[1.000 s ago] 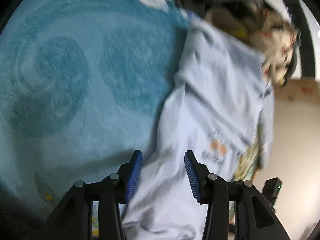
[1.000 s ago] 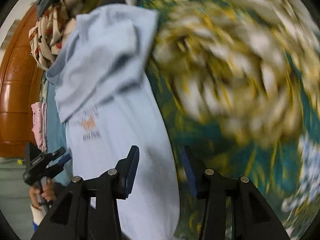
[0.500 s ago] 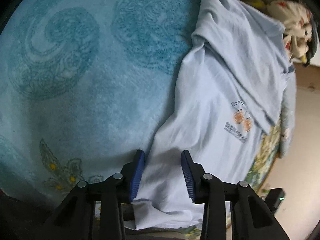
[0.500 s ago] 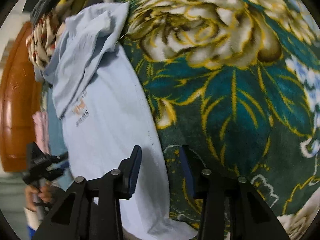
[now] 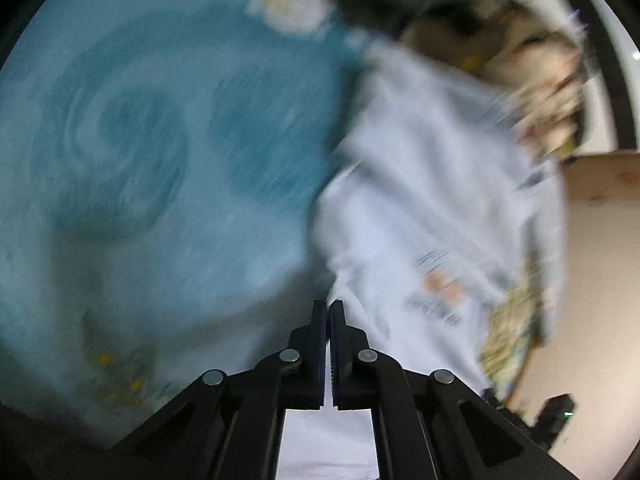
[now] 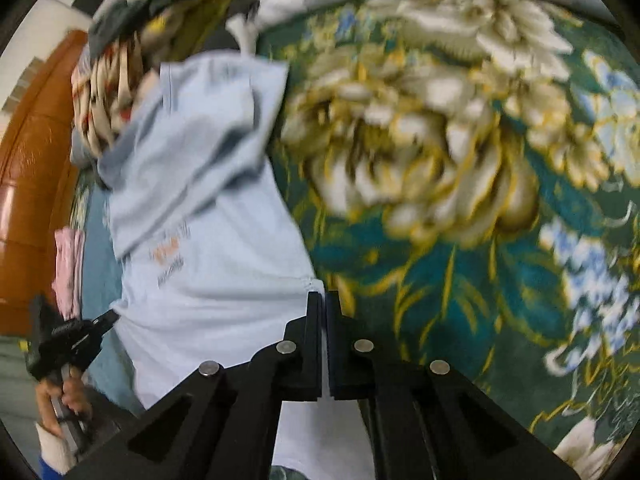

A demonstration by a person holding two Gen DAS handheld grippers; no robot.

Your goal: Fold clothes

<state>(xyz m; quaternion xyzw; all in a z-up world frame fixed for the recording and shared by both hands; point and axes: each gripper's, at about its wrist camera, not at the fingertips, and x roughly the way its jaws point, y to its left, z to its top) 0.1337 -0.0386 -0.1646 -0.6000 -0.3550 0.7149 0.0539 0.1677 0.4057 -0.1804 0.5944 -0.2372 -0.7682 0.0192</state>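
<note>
- Closed now on the near hem of the pale blue T-shirt (image 5: 420, 208): fingers of the left gripper (image 5: 329, 308), which stood apart half a second ago with the cloth lying between them.
- Likewise pinched shut on the hem's right corner: fingers of the right gripper (image 6: 323, 300), also open a moment back.
- Heavy blur in both views; likely the hem already being lifted, so a bottom-to-top fold probably under way.
- Spread lengthways away from the grippers on the bed: the shirt, orange print (image 6: 168, 250) mid-chest, one sleeve already folded in across the body.
- Left of the shirt, light blue swirl blanket (image 5: 132, 160); right of it, green floral bedspread (image 6: 440, 208), both bare of obstacles.
- At the far end, touching the collar: heap of patterned clothes (image 6: 116, 80), a possible snag for the hem's landing.
- Far left, pink garment (image 6: 68, 268) by the wooden headboard (image 6: 28, 184).
</note>
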